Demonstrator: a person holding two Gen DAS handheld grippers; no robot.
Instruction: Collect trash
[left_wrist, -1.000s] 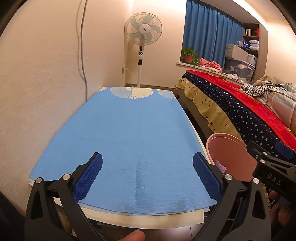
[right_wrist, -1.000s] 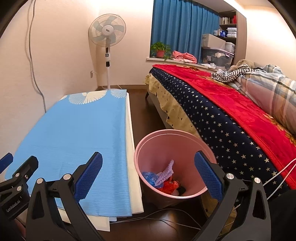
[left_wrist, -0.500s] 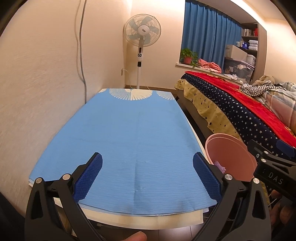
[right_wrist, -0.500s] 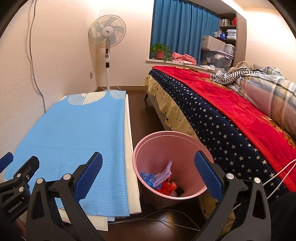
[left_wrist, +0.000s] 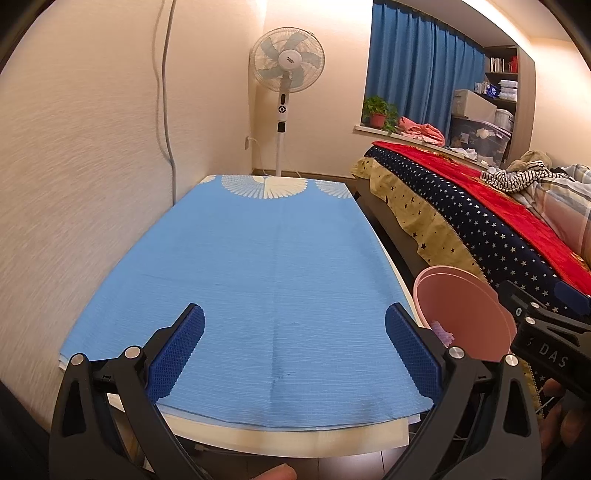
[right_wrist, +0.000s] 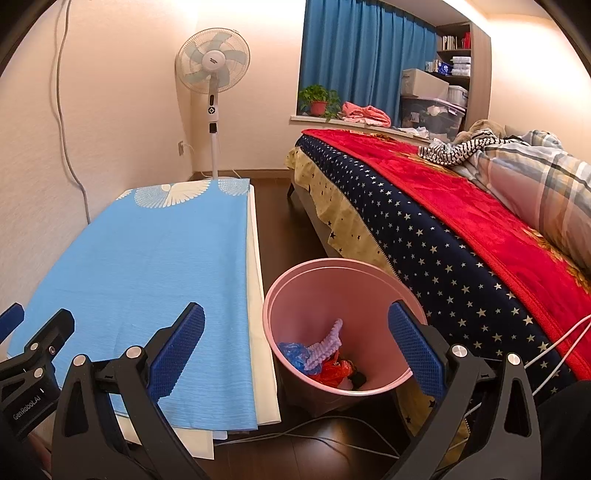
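Left gripper (left_wrist: 294, 334) jaws wide, nothing between them, over the near end of the blue cloth (left_wrist: 258, 280) on the table (left_wrist: 295, 439). Right gripper (right_wrist: 295, 334) also wide and empty, over the gap between the table edge and the pink bin (right_wrist: 369, 273).

Hard to make out: left view shows only part of the bin (left_wrist: 461, 317), cut by the right gripper's body, with just a purple scrap (left_wrist: 441, 332) peeking out. A fingertip (left_wrist: 275, 472) is cut off at the bottom edge. Bin base is hidden behind the right finger in the right view.

Right view only: trash inside the bin, a blue bag (right_wrist: 293, 350), a purple ruffled piece (right_wrist: 325, 345), red plastic (right_wrist: 334, 371) and something dark I can't identify. White cables (right_wrist: 332, 439) on the floor by the bin. Left gripper's body shows at the lower left edge.

Both views: fan (right_wrist: 212, 61) by the wall, bed (right_wrist: 461, 229) right of the bin, touching or just beside it, can't tell.
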